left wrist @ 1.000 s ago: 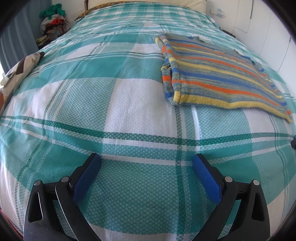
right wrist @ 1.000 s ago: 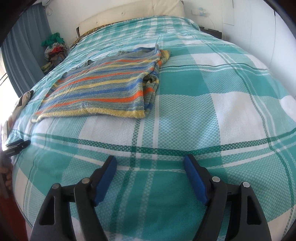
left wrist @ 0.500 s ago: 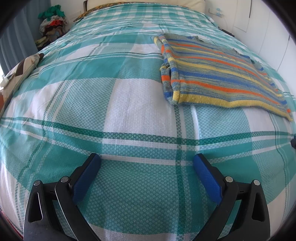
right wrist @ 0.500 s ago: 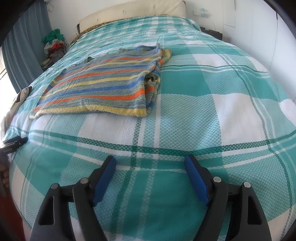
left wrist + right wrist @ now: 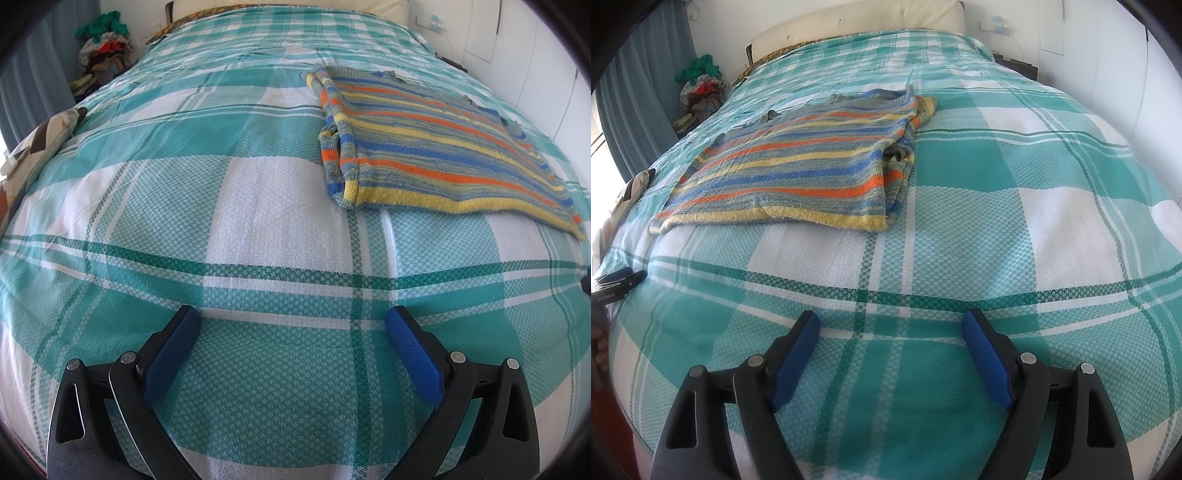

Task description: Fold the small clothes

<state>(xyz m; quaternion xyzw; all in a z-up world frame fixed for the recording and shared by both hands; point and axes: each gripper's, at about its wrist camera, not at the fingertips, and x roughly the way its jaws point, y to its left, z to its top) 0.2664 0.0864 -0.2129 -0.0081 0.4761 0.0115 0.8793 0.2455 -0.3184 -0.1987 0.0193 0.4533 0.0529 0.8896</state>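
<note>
Both grippers, left (image 5: 293, 319) and right (image 5: 891, 321), gape empty over the bed (image 5: 258, 206) (sweater (image 5: 798, 166) lies well ahead, untouched)

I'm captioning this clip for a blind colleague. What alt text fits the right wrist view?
A striped knitted garment lies flat on a bed covered with a teal and white checked bedspread, one side folded over. In the foreground the right gripper, with blue pads, is open and empty above the bedspread. A cream headboard stands at the far end.
</note>
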